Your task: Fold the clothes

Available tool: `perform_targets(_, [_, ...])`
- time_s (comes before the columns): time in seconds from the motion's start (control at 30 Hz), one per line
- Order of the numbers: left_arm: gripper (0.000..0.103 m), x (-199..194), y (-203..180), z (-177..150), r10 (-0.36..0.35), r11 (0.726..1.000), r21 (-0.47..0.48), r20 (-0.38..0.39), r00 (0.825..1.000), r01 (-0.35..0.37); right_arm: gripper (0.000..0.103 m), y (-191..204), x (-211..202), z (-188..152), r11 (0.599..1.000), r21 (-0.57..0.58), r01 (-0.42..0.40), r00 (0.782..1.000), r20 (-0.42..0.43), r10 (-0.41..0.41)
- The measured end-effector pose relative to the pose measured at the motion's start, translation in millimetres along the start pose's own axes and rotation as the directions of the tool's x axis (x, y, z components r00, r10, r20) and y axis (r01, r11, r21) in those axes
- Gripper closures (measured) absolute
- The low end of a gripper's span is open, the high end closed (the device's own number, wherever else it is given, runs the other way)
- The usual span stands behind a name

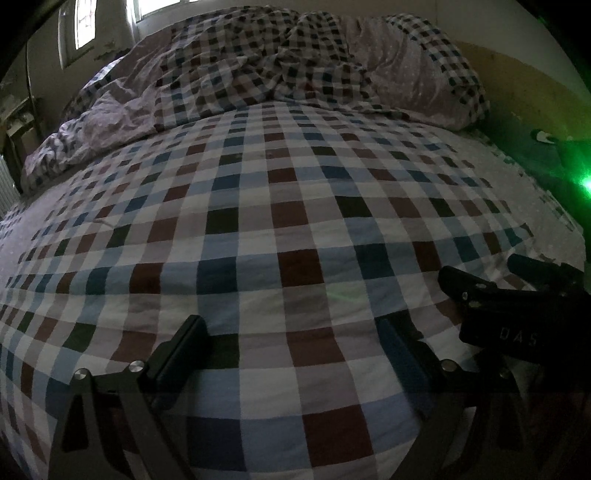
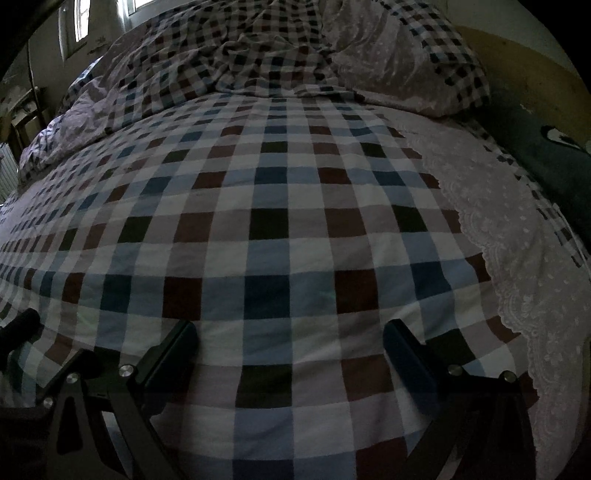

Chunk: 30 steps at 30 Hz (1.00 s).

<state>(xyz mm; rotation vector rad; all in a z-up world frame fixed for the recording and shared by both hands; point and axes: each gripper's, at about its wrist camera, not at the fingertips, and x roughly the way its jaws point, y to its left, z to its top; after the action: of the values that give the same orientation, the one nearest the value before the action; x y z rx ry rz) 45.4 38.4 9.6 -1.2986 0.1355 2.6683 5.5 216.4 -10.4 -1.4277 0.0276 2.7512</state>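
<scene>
Checked cotton bedsheet (image 1: 280,229) lies flat; rumpled checked duvet (image 1: 236,70) at twelve o'clock. Left black two-finger gripper (image 1: 291,343) and right black two-finger gripper (image 2: 290,347): jaws apart, nothing between.

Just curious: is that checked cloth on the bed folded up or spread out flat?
Spread flat: the checked cloth lies smooth across the bed, its squares unbroken by any fold.

I am working in a home bedroom. A bed (image 1: 295,229) fills both views, covered by a checked sheet (image 2: 280,229) with a lace-edged dotted border (image 2: 517,258). A rumpled checked duvet (image 1: 258,66) and a pillow (image 1: 417,74) lie at the far end. A window (image 1: 83,26) lights the far wall. At far left, dim shapes may be shelving; I cannot confirm.
</scene>
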Motion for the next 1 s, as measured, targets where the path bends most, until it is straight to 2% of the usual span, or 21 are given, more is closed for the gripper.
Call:
perform_targets(0.4, [0.003, 3, 1, 1, 0.015, 1.000, 0.020, -0.009, 1.000, -0.015, 0.000, 11, -16, -11, 1.000, -0.023, 0.011, 1.000, 0.002, -0.011])
perform_targets(1.0, [0.001, 6, 0, 1, 0.036, 0.998, 0.042, 0.005, 0.999, -0.036, 0.000, 5, -10, -5, 0.999, -0.034, 0.007, 1.000, -0.004, -0.007])
